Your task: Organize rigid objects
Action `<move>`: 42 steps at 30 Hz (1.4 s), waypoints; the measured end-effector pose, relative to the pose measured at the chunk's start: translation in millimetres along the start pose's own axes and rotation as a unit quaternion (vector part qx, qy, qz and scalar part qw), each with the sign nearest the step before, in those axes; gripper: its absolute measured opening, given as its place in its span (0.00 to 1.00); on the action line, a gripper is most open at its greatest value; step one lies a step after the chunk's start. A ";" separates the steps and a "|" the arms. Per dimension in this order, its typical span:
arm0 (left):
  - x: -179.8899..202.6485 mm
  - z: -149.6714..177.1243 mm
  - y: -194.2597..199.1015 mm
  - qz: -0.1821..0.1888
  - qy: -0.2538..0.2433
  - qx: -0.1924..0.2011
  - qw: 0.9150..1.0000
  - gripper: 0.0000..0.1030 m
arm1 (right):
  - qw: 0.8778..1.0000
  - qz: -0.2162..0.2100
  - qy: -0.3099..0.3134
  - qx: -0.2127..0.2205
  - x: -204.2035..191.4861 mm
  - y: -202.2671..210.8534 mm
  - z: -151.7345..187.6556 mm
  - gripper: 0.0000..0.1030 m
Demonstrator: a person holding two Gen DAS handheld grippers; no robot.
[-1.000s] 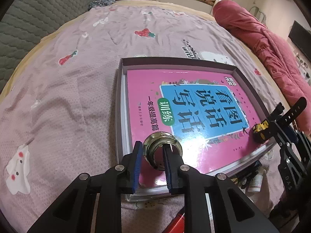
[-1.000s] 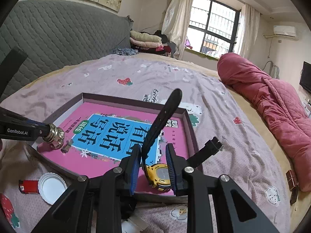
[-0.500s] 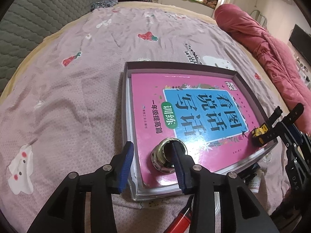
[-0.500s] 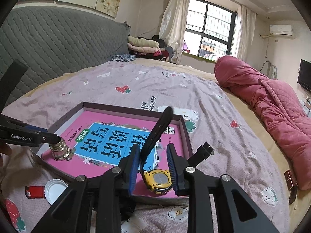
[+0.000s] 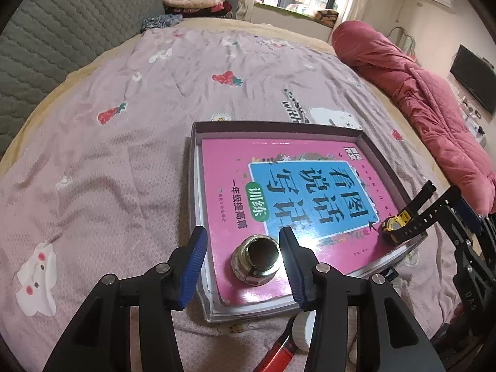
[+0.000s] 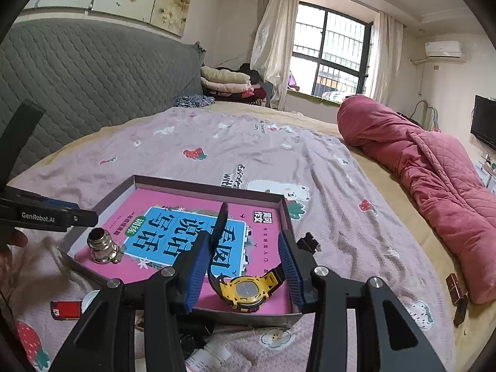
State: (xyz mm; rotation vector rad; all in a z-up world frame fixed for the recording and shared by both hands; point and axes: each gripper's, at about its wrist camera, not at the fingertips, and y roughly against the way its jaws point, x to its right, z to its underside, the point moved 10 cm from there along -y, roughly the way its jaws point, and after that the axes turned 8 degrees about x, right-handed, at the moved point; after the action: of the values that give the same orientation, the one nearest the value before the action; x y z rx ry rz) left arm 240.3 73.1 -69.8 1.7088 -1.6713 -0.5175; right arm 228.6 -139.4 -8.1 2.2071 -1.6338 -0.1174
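Note:
A shallow dark box lies on the bed with a pink book in it. A silver metal fitting stands on the book's near left corner. My left gripper is open, its fingers on either side of the fitting and apart from it. A yellow watch with a black strap lies on the book's near right corner. My right gripper is open around the watch, not touching it.
A red lighter and a white cap lie on the pink sheet just in front of the box. A rolled red quilt lies along the right. A small brown object lies by it. Grey headboard at left.
Both grippers opened. The left one let go of the metal fitting, the right one let go of the watch; both now rest on the book. Both grippers drew back slightly.

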 end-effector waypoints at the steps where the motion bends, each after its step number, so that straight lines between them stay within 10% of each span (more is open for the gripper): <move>1: 1.1 -1.1 1.2 0.001 -0.001 0.003 1.000 0.49 | 1.000 0.001 -0.001 0.002 1.5 2.5 -1.5 0.43; 42: 13.9 42.6 59.6 -0.006 -0.024 0.037 0.999 0.61 | 0.997 -0.071 -0.032 -0.024 -27.3 68.8 12.0 0.45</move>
State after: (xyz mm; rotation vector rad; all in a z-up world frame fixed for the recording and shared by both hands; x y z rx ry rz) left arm 169.6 54.7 -54.8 1.7741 -1.7343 -0.5105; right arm 154.4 -133.8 1.0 2.3035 -1.4891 -0.2661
